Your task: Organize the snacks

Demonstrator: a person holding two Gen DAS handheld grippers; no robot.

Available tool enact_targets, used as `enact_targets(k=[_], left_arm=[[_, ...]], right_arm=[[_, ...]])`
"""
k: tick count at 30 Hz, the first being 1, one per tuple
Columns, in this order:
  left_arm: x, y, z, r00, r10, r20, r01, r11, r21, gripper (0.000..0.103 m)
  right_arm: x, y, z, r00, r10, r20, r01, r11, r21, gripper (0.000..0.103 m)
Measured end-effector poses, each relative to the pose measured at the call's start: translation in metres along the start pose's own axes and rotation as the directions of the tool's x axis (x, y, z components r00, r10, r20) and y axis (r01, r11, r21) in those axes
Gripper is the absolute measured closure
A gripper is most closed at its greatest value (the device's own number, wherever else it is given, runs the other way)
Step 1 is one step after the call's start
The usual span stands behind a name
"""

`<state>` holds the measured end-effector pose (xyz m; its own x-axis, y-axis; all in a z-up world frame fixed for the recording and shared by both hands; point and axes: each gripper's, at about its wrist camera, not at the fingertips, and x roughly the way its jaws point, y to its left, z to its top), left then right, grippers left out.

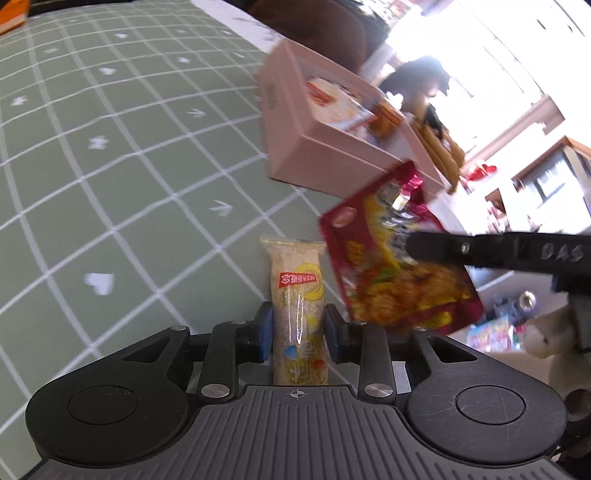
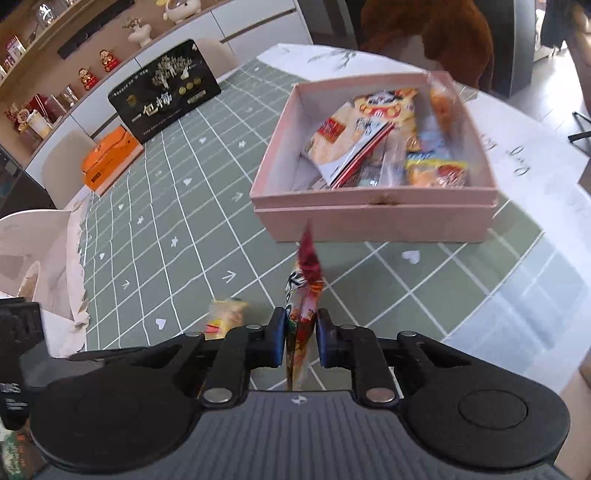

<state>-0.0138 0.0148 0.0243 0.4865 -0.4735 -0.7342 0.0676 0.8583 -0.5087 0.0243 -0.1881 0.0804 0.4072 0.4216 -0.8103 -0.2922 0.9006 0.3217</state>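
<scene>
My left gripper (image 1: 298,328) is shut on a clear-wrapped pale rice bar (image 1: 297,291), held above the green checked tablecloth (image 1: 110,166). My right gripper (image 2: 301,334) is shut on a red and yellow snack packet (image 2: 306,291), seen edge-on; the same packet (image 1: 395,258) shows in the left wrist view with a right finger (image 1: 443,249) across it. A pink open box (image 2: 373,218) with several snack packs (image 2: 365,129) stands ahead of the right gripper, and it also shows in the left wrist view (image 1: 317,147). The rice bar (image 2: 225,317) shows lower left in the right wrist view.
A black gift box (image 2: 162,92) and an orange box (image 2: 107,158) stand at the table's far left. A white chair (image 2: 40,254) is at the left edge. Shelves with ornaments (image 2: 85,77) line the back wall. A brown plush (image 2: 436,33) sits behind the pink box.
</scene>
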Motion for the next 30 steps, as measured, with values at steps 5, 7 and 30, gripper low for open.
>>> enact_targets(k=[5,7,30], left_arm=[[0.003,-0.005,-0.001,1.0,-0.006,-0.01,0.006,1.0,0.02,0.069],[0.002,-0.004,-0.002,1.0,-0.009,-0.01,0.009,1.0,0.015,0.069],[-0.003,-0.029,-0.006,0.994,0.111,0.014,-0.112,0.99,0.089,0.072]], right_arm=[[0.004,0.019,-0.001,1.0,0.011,0.0,-0.011,0.999,-0.043,0.086],[0.014,0.03,-0.003,0.998,-0.058,0.001,0.058,0.994,-0.098,0.085],[0.011,-0.017,-0.013,0.998,-0.063,0.009,0.063,0.998,0.0,0.088]])
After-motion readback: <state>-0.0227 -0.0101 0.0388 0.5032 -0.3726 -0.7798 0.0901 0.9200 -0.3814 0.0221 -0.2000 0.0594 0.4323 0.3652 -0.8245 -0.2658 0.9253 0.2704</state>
